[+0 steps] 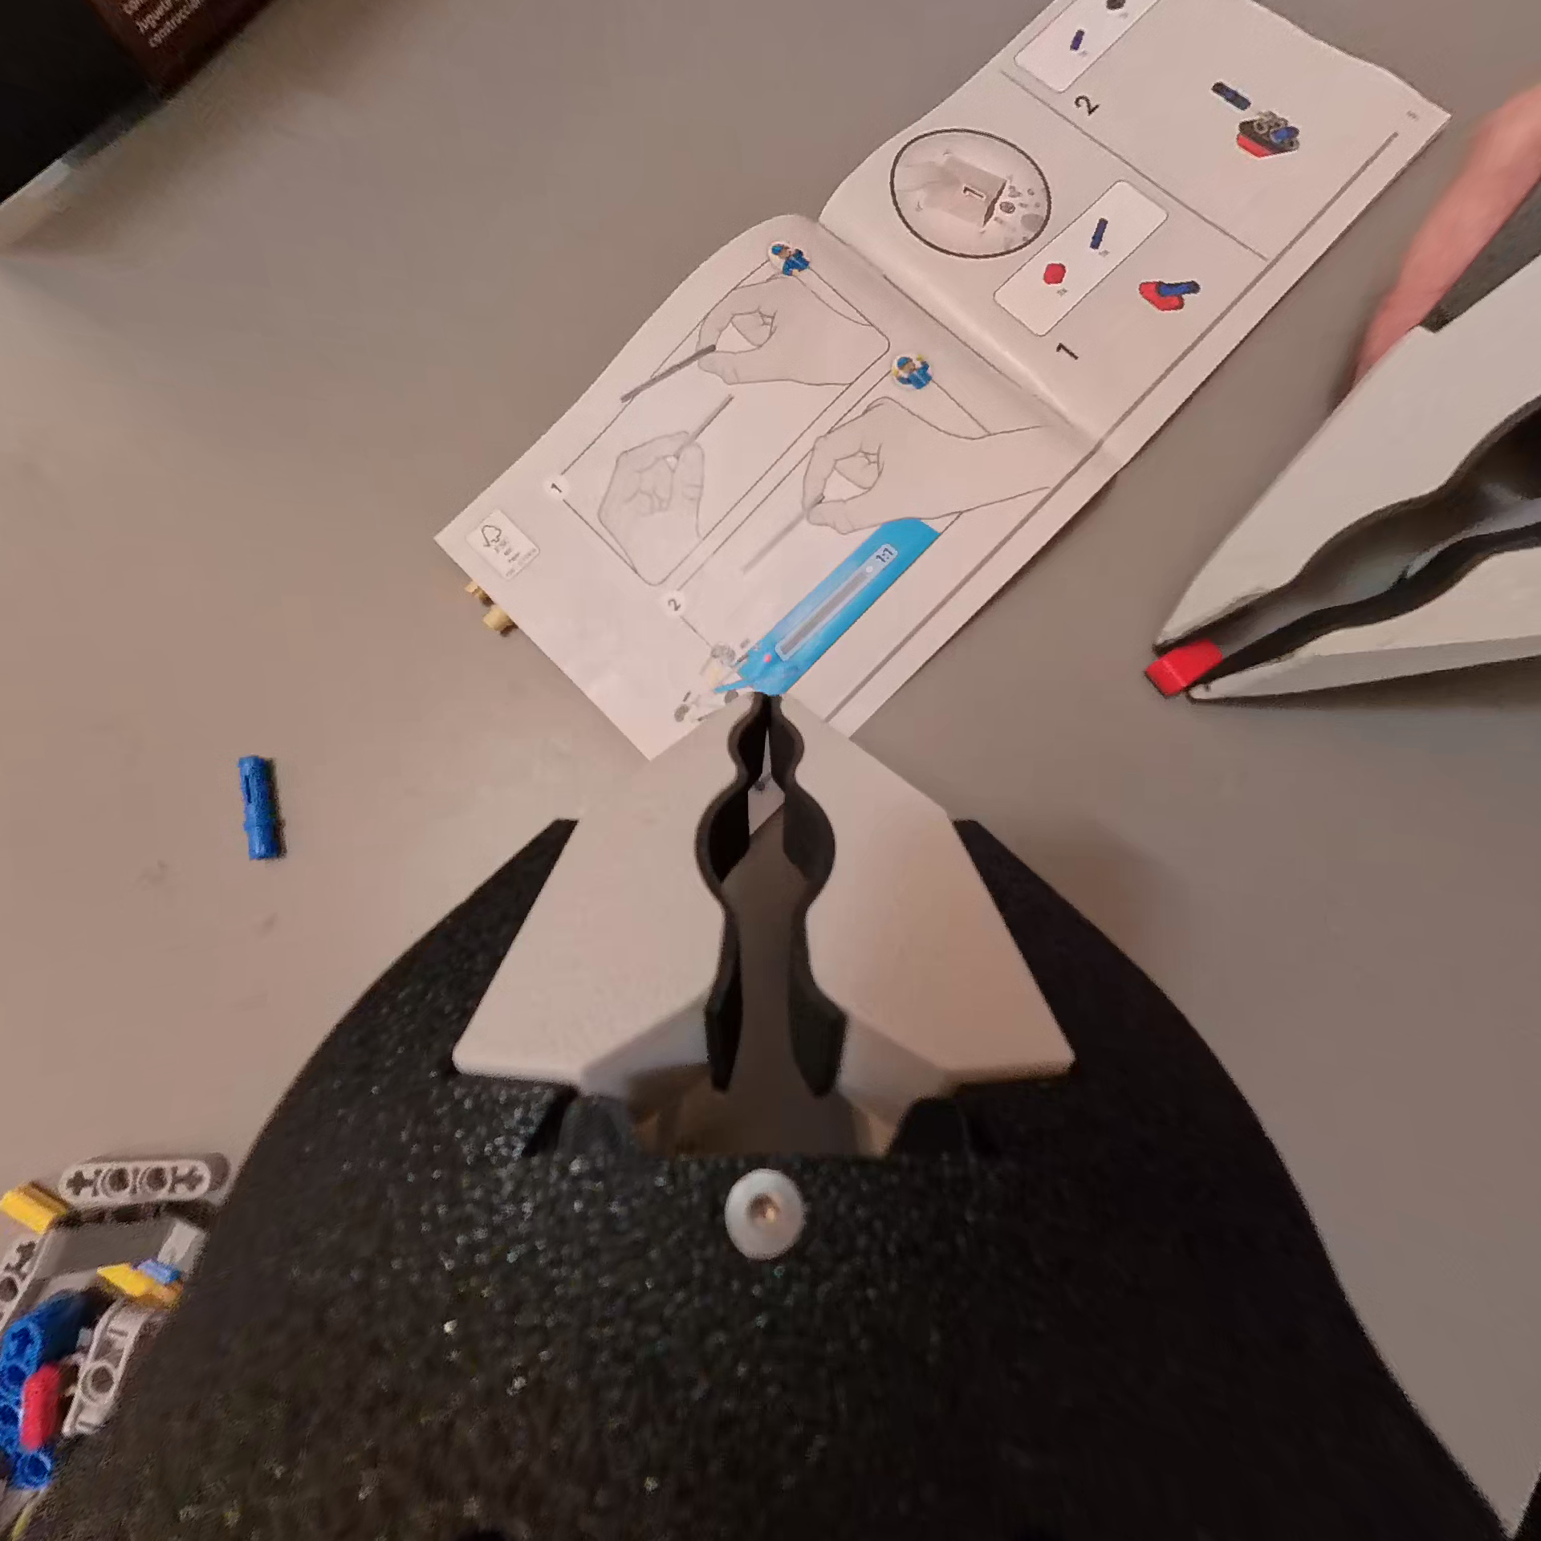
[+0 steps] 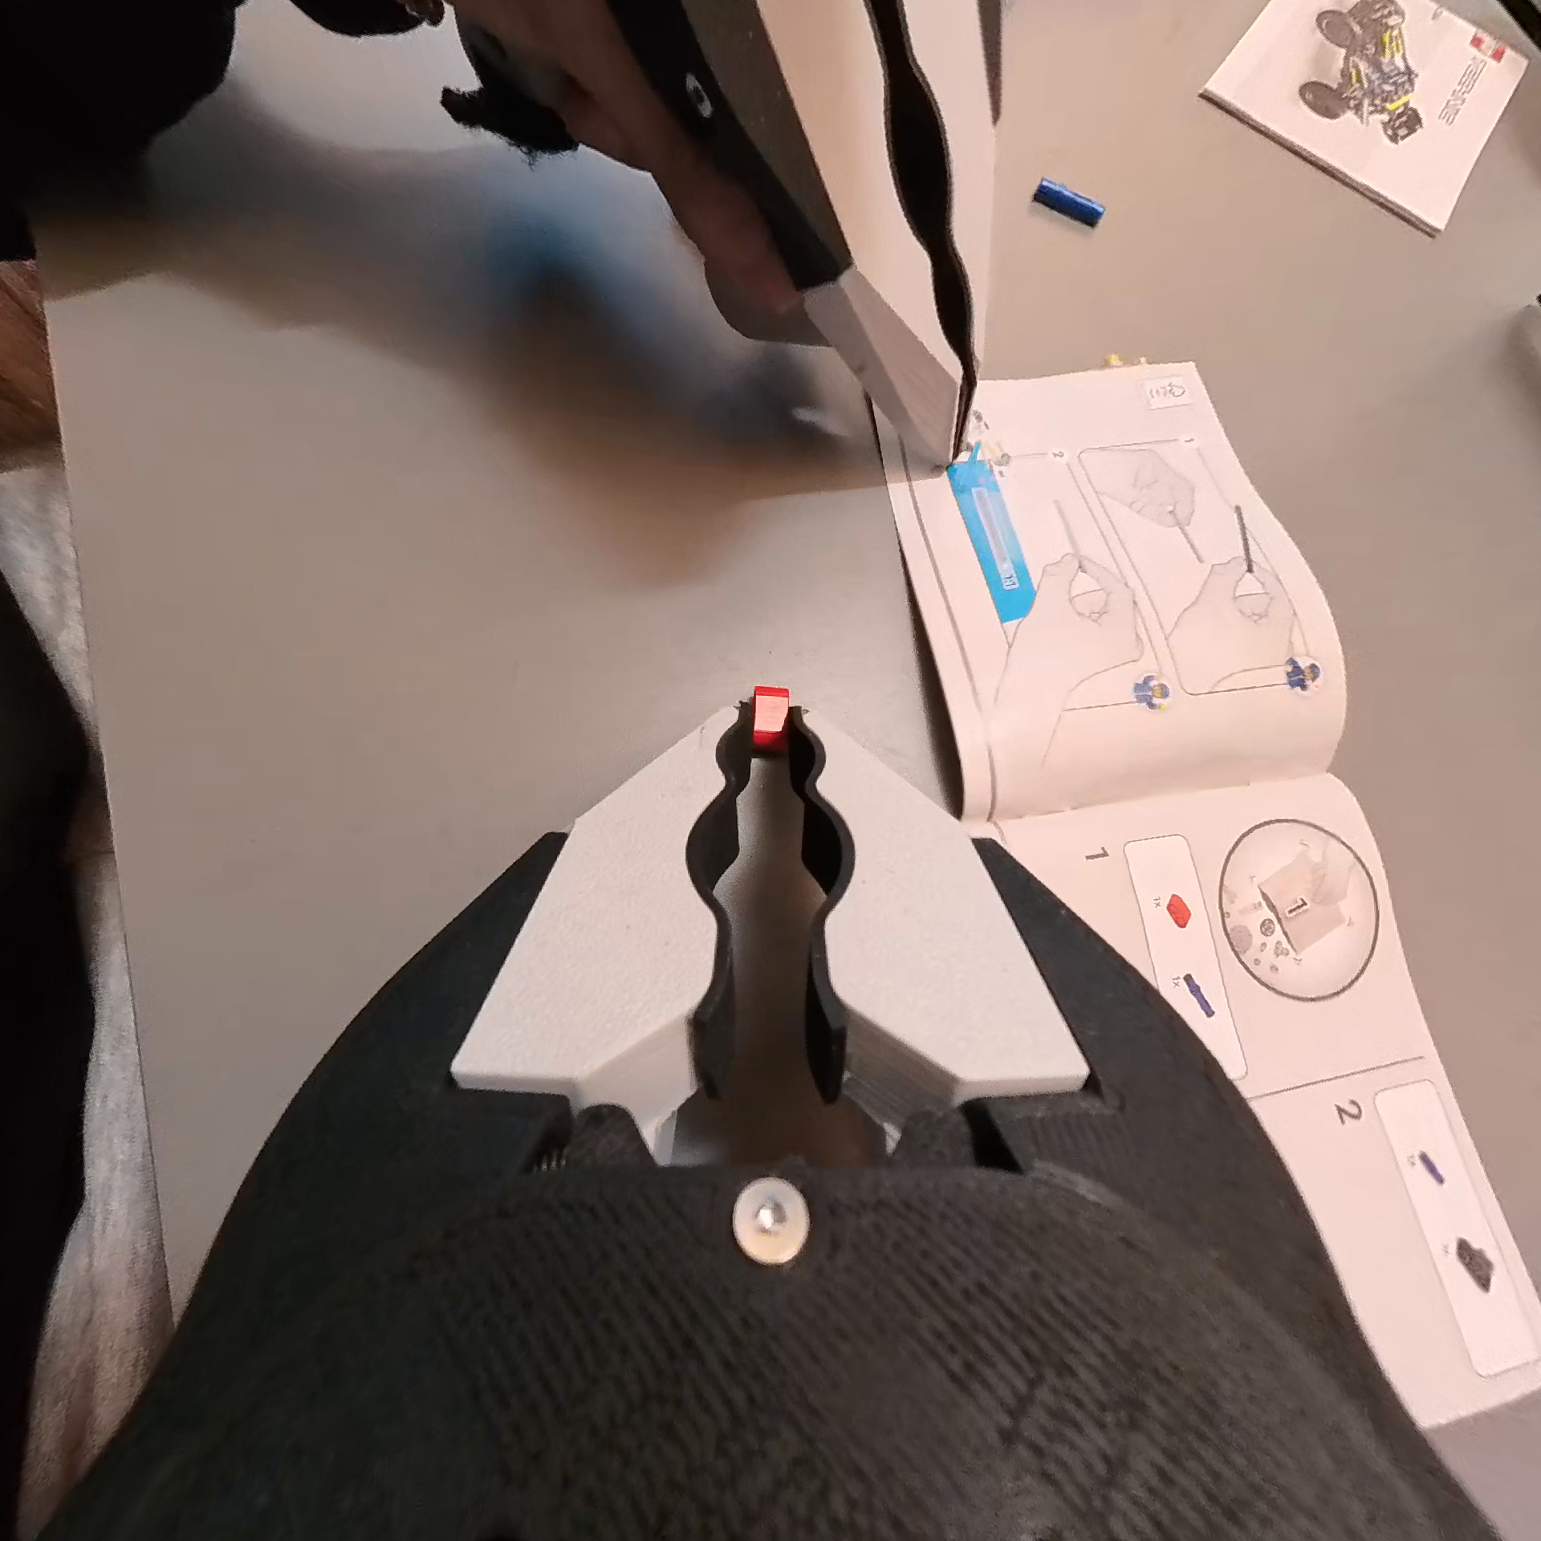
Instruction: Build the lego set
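Observation:
An open instruction booklet (image 1: 875, 400) lies on the grey table; it also shows in the right wrist view (image 2: 1167, 634). My left gripper (image 1: 760, 707) is shut, its tips resting on the booklet's near edge; I cannot tell whether paper is pinched. It appears in the right wrist view (image 2: 961, 442) too. My right gripper (image 2: 769, 724) is shut on a small red brick (image 2: 769, 715) just above the table, right of the booklet (image 1: 1184, 667). A blue pin (image 1: 260, 807) lies loose on the table to the left (image 2: 1067, 203).
A pile of grey, blue, yellow and red parts (image 1: 83, 1292) sits at the bottom left. Two tan pins (image 1: 492, 609) peek out from the booklet's left corner. A second booklet (image 2: 1367, 108) lies farther off. A dark box (image 1: 167, 33) stands at the far corner. Left tips to right tips: about 9 cm. My right tips are about 20 cm from the blue pin (image 1: 260, 807), my left tips only 12 cm. It is also in sight in the right wrist view (image 2: 1069, 201).

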Demonstrator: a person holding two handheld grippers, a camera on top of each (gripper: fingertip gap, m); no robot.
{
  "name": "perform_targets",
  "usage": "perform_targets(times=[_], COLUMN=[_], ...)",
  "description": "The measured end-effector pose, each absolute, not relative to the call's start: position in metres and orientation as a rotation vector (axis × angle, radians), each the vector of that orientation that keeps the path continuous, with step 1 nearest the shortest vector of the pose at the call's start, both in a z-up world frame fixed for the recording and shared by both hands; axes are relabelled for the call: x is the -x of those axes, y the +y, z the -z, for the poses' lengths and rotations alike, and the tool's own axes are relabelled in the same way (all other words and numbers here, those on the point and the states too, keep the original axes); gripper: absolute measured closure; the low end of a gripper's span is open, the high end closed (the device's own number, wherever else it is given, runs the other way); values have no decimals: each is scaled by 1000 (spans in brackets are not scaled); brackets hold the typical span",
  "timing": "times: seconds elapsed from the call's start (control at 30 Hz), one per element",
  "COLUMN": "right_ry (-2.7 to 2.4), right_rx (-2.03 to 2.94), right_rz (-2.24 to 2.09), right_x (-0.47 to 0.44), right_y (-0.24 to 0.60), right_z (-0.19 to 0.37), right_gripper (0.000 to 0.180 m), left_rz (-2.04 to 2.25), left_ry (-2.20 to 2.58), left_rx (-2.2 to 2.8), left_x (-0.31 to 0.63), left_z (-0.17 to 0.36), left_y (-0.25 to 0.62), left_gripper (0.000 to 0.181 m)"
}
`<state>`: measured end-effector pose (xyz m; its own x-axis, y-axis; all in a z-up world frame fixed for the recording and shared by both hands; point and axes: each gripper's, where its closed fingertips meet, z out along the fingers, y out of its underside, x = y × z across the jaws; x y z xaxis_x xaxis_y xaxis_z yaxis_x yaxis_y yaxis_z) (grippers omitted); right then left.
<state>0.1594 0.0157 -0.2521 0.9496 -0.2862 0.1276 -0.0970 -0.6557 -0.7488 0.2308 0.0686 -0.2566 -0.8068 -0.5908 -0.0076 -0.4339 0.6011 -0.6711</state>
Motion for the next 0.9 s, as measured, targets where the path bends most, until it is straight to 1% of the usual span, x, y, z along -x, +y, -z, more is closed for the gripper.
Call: perform_targets(times=[0.2, 0.37, 0.57, 0.67, 0.8, 0.9], right_ry=[271, 266, 266, 263, 260, 263], right_rx=[2281, 2281, 2281, 2282, 2282, 2282], right_rz=[293, 302, 304, 309, 315, 309], right_x=[-159, -159, -159, -159, -159, -159], right_y=[16, 16, 16, 16, 16, 16], right_z=[252, 252, 252, 252, 252, 252], right_gripper=[173, 173, 173, 173, 173, 173], left_rz=[968, 1014, 1051, 992, 857, 785], left_ry=[2541, 2425, 2170, 2010, 1938, 2003], left_rx=[849, 873, 1079, 1163, 1272, 1288], left_x=[-238, -246, -255, -254, -243, -235], left_z=[254, 227, 191, 173, 165, 170], left_y=[81, 107, 190, 252, 327, 353], left_gripper=[178, 178, 177, 178, 178, 176])
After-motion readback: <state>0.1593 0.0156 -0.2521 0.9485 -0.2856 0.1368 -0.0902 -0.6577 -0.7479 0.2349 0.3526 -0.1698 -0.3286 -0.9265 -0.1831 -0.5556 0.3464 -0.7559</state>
